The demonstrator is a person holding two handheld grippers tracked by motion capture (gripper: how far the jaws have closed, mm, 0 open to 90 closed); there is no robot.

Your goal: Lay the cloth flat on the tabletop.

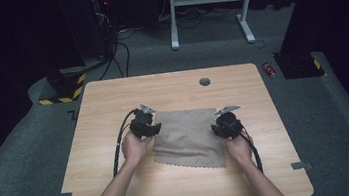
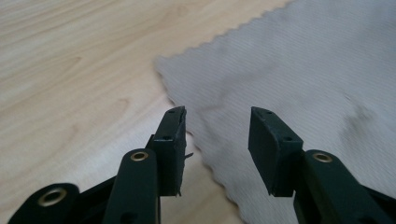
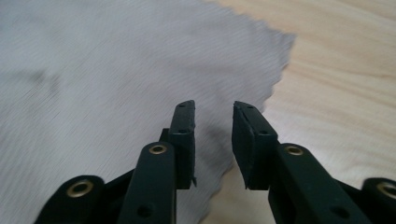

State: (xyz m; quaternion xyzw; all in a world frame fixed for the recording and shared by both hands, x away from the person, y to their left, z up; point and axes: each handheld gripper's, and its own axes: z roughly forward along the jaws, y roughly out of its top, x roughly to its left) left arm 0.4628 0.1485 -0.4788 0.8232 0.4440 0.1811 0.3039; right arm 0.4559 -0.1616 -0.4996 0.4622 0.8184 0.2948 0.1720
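Hovering over cloth [image 1: 187, 137] edges on tabletop [image 1: 112, 100]: left claw [image 2: 217, 135] and right claw [image 3: 212, 140] both part-open, holding nothing; judged pre-grasp, next: lower, pinch scalloped edges

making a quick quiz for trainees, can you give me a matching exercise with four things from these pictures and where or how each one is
Things:
1. cloth
2. left gripper
3. right gripper
4. round grey cap

Descriptions:
A. set in the table near its far edge
B. lies flat, tan, with a zigzag edge
C. jaws open over the cloth's left edge
D. jaws open over the cloth's right edge

Pairs: 1-B, 2-C, 3-D, 4-A
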